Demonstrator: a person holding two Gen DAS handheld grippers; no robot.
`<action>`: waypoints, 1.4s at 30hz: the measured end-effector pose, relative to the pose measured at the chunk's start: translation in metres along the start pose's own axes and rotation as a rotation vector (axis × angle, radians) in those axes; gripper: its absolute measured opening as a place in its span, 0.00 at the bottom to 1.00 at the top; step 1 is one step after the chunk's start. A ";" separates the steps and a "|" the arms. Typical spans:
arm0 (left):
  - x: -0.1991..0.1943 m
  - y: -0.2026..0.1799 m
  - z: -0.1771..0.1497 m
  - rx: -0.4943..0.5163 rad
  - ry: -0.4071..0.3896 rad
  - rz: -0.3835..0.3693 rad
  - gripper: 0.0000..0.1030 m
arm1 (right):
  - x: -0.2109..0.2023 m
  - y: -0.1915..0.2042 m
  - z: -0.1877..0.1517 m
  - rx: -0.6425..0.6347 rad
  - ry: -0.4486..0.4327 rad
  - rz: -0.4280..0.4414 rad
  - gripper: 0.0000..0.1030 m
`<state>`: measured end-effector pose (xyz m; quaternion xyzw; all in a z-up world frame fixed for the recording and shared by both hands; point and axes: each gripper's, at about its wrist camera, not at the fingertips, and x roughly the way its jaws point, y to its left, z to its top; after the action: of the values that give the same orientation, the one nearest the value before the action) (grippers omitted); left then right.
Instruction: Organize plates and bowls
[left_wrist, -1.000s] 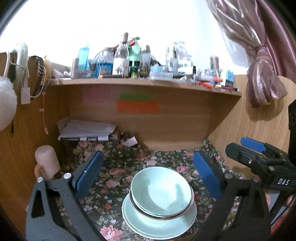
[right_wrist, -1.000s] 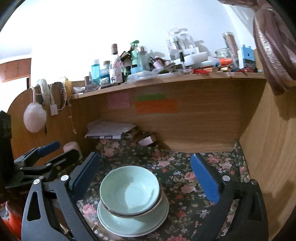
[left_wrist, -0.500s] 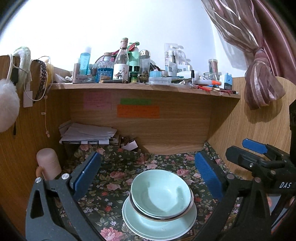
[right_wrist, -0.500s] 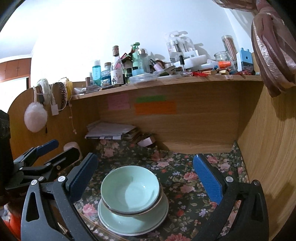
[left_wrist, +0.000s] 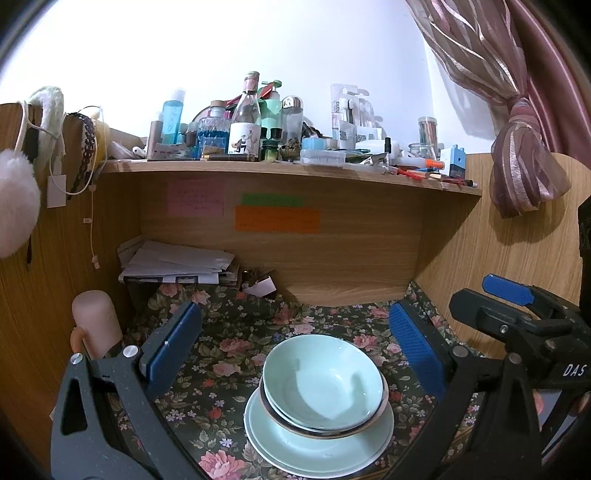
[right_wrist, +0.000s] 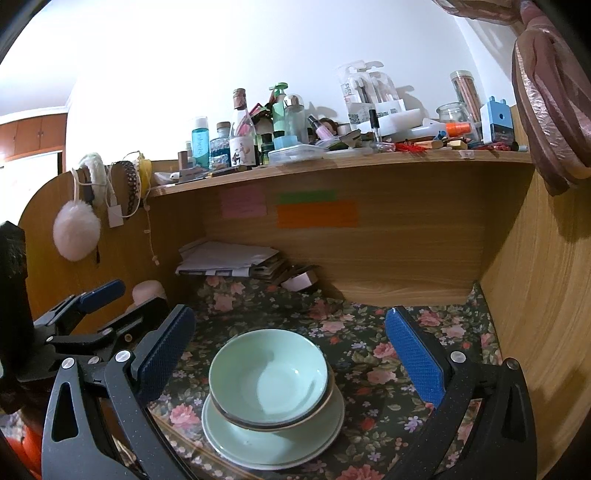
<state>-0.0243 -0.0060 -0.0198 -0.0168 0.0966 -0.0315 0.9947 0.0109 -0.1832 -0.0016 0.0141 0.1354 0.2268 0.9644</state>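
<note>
Floral cloth covers the desk (left_wrist: 229, 354), and near its front edge the bowls (left_wrist: 323, 380) sit nested on stacked plates (left_wrist: 317, 443). Both the left gripper (left_wrist: 295, 347) and right gripper (right_wrist: 290, 343) hang above, jaws wide and empty (nothing touched). A one-sided nudge could probably slide the glazed stack off that edge.

bench (left_wrist: 236, 354): floral-covered, wooden walls behind and at the sides
plate (left_wrist: 317, 448): on bench, between left tongs (left_wrist: 295, 345) pads
papers (left_wrist: 173, 262): far beyond the tongs, left
pink cylinder (left_wrist: 96, 323): outside left pad
</note>
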 end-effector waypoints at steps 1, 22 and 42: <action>0.000 0.000 0.000 0.000 0.001 -0.001 1.00 | 0.000 0.000 0.000 0.000 0.000 0.000 1.00; 0.003 -0.003 0.002 -0.002 -0.001 -0.008 1.00 | 0.000 -0.002 0.002 0.005 -0.005 -0.003 1.00; 0.008 -0.002 0.004 -0.040 0.010 -0.007 1.00 | 0.003 -0.005 0.003 0.007 -0.002 -0.008 1.00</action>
<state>-0.0157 -0.0086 -0.0177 -0.0369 0.1021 -0.0331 0.9935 0.0163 -0.1864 0.0003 0.0170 0.1353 0.2226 0.9653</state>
